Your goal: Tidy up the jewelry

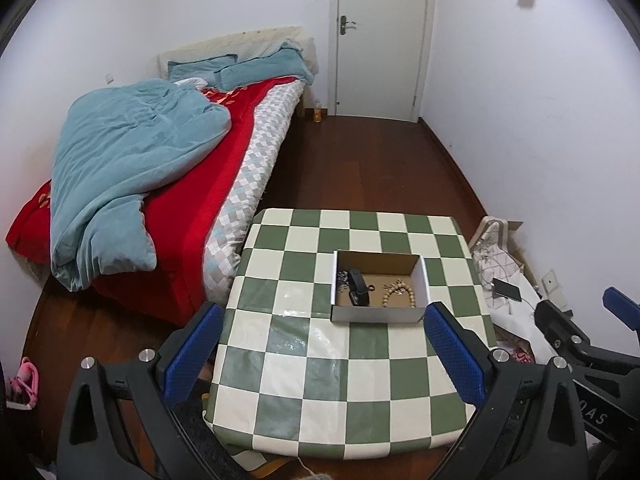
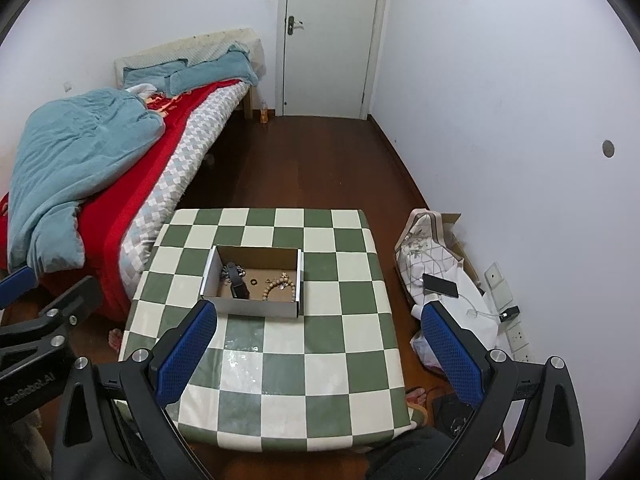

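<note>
Both grippers above table, jaws wide.

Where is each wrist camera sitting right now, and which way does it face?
Left wrist: above the near edge of the table, facing the box, bed and door; left gripper open, right gripper at its right.
Right wrist: further right, same heading; right gripper open, left gripper at its left, feet under the table.
Shared: box holding beads and a dark watch; phone.
</note>
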Demonstrator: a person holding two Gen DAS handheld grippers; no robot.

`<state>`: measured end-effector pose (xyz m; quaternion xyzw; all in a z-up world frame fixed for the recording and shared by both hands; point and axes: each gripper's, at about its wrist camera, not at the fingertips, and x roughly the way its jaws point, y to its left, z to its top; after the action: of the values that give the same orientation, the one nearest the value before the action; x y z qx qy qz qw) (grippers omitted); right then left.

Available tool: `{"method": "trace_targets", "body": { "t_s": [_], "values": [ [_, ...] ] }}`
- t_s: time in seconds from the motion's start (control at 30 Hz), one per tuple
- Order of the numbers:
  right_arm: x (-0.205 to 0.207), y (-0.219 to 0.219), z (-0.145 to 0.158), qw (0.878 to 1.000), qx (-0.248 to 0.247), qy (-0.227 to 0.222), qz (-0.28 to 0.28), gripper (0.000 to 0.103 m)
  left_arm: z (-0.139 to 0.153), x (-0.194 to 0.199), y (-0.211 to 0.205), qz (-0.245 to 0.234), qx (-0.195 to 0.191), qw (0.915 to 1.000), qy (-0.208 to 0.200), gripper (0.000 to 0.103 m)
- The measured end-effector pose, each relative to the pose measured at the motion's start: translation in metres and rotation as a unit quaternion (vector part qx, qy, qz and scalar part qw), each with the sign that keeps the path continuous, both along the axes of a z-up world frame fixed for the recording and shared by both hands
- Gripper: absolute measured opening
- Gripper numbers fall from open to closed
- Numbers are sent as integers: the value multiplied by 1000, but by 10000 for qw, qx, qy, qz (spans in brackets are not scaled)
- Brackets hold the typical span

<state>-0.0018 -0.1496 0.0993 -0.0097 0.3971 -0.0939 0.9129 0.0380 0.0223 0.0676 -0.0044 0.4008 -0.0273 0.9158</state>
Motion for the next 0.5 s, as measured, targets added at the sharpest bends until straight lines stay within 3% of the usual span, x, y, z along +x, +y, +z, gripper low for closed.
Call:
{"method": "trace_targets", "body": {
  "t_s": [0.5],
  "values": [
    [36, 0, -16, 9999, 4, 117, -42, 103, -6, 18, 5, 67, 47, 9999, 98, 103]
  ]
}}
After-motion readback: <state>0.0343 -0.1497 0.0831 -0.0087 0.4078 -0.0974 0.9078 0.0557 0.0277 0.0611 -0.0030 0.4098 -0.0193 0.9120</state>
